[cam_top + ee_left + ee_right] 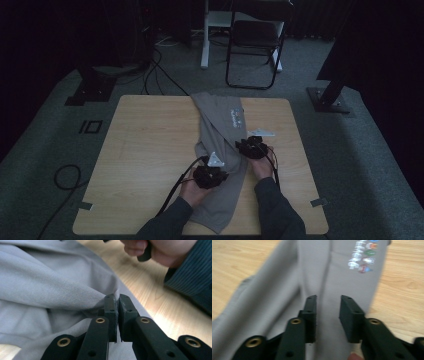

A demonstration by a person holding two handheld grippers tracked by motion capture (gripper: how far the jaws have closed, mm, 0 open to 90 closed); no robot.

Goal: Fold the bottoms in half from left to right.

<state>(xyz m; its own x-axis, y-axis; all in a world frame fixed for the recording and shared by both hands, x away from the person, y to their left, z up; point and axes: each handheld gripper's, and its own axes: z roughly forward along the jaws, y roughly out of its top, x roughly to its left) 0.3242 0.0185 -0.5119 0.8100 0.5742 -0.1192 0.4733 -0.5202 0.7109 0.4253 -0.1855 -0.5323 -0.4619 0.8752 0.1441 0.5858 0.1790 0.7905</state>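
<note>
While left tongs (pixel 117 312) pinch shirt (pixel 50 285), right tongs (pixel 328 315) straddle it.

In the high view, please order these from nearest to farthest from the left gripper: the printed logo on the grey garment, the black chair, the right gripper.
Measured from the left gripper:
1. The right gripper, just up and to the right, over the grey garment.
2. The printed logo, farther up the cloth.
3. The black chair, on the floor beyond the table.

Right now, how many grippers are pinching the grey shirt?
1. The left gripper pinches a fold of the grey shirt; the right gripper is open above it.
</note>
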